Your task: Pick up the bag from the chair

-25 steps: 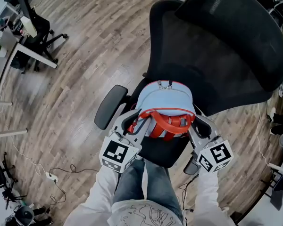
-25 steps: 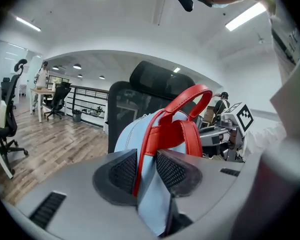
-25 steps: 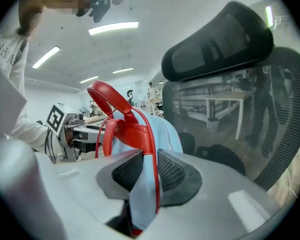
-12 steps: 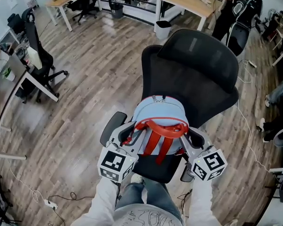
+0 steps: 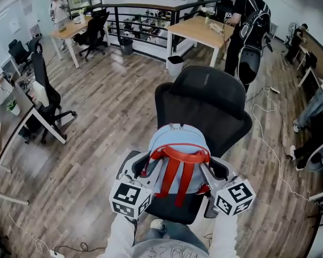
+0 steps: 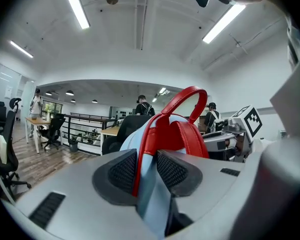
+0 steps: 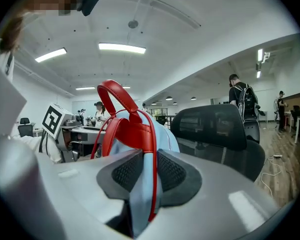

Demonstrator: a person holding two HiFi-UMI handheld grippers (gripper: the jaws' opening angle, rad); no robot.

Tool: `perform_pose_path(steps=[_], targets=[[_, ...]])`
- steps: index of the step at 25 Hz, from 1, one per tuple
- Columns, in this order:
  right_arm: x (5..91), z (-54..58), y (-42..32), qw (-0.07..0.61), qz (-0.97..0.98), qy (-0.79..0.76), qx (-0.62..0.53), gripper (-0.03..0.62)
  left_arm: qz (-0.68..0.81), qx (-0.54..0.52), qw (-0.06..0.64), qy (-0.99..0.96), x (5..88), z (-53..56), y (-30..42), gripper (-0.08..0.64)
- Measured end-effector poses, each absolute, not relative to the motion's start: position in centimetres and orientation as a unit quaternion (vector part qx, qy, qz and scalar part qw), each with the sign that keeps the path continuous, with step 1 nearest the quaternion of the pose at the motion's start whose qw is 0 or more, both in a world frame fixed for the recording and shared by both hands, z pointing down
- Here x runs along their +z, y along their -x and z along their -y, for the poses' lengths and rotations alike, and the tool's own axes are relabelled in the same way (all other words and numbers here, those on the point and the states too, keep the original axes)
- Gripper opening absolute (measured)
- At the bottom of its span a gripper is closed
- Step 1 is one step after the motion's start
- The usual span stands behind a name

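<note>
Holds bag (image 5: pixel 177 144) higher than a second ago, apparently lifted off the seat of chair (image 5: pixel 204 98) at 12 o'clock behind it, left gripper (image 6: pixel 147 170) and right gripper (image 7: pixel 149 171) both clamped tight on its sides; suggests pickup essentially complete.

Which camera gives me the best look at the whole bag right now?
The head view: it shows the whole light blue bag with its red straps, held between the left gripper and the right gripper in front of the chair backrest. Each gripper view shows only the bag's edge pinched in its jaws.
</note>
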State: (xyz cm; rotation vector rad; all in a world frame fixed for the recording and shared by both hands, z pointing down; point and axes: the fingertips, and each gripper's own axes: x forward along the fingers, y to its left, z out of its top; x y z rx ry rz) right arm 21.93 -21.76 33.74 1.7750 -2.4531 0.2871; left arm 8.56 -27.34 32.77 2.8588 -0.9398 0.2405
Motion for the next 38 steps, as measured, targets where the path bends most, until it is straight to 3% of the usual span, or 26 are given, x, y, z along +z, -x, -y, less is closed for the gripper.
perform_pose_path(steps=[38], targets=[[28.4, 18.7, -22.7, 0.022, 0.778, -0.624, 0.065, 0.101, 0.302, 0.055, 0.045, -0.951, 27.3, 24.5, -9.1, 0.123]])
